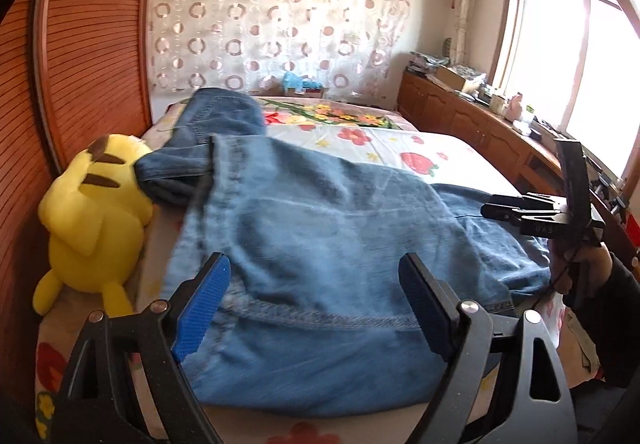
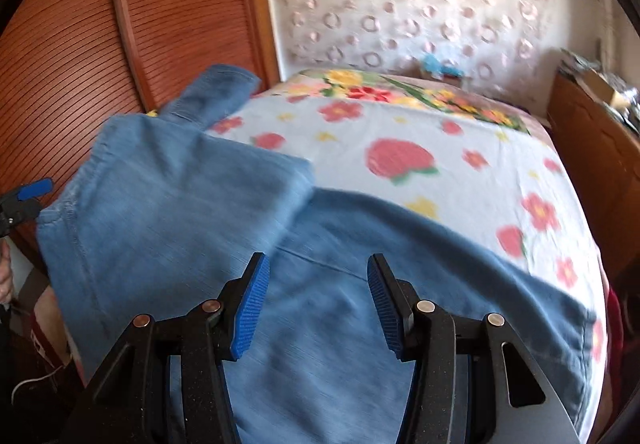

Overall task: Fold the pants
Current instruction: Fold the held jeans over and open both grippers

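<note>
Blue denim pants (image 1: 320, 212) lie across the flowered bed (image 1: 404, 148), one part folded over another, with a leg end reaching toward the wardrobe. My left gripper (image 1: 314, 260) hovers over the near seam of the pants, jaws wide apart, its blue pads clear of the cloth. In the right wrist view the pants (image 2: 180, 204) fill the lower frame, blurred. My right gripper (image 2: 317, 260) stands open above them with nothing between its pads. It also shows in the left wrist view as the right gripper (image 1: 496, 210), held by a hand at the pants' right edge.
A yellow plush toy (image 1: 92, 212) lies at the left of the bed against the louvred wooden wardrobe (image 1: 80, 44). A low wooden cabinet (image 1: 460, 112) with clutter runs under the window on the right. The flowered sheet (image 2: 400, 148) stretches beyond the pants.
</note>
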`<action>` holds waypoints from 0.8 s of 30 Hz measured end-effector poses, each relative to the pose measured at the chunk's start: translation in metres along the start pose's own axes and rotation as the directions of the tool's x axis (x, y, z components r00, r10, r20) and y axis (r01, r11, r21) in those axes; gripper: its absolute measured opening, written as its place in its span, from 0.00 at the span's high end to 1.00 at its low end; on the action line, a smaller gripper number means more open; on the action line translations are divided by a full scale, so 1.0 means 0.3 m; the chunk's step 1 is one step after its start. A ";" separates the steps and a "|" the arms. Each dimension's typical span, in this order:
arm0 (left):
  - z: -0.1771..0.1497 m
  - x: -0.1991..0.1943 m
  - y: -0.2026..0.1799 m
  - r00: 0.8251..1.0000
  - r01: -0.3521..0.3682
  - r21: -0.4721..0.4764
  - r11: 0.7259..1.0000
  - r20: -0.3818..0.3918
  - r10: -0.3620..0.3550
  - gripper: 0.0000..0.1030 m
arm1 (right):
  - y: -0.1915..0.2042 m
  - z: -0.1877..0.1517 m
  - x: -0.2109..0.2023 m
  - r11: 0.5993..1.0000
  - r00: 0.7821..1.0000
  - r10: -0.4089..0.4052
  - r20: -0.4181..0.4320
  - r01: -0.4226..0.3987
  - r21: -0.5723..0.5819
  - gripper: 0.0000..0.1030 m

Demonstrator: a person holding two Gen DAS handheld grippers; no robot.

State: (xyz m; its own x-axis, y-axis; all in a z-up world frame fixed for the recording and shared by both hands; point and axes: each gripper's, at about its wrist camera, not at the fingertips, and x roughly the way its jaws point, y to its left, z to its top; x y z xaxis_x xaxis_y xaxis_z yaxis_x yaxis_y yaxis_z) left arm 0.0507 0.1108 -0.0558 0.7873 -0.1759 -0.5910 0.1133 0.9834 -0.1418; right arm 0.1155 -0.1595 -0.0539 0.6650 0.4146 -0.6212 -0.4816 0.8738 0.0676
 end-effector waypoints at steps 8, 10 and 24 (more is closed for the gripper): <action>0.022 0.066 -0.141 0.998 0.056 0.062 0.996 -0.015 -0.056 0.16 | -0.068 -0.037 -0.239 0.997 0.992 -0.052 0.116 0.044 0.066 0.49; 0.031 0.082 -0.168 0.998 0.066 0.076 0.995 -0.020 -0.064 0.16 | -0.092 -0.062 -0.306 0.995 0.988 -0.074 0.132 0.065 0.072 0.49; 0.025 0.259 -0.377 0.989 0.118 0.157 0.980 -0.109 -0.102 0.16 | -0.249 -0.289 -0.416 0.966 0.972 -0.228 0.058 0.218 0.137 0.49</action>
State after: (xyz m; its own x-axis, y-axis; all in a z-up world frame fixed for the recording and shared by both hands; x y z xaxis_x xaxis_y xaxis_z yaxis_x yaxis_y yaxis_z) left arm 0.1035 -0.0139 -0.0797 0.7007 -0.2787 -0.6568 0.2995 0.9504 -0.0838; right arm 0.0190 -0.2984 -0.0490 0.7894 0.2188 -0.5735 -0.2422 0.9695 0.0366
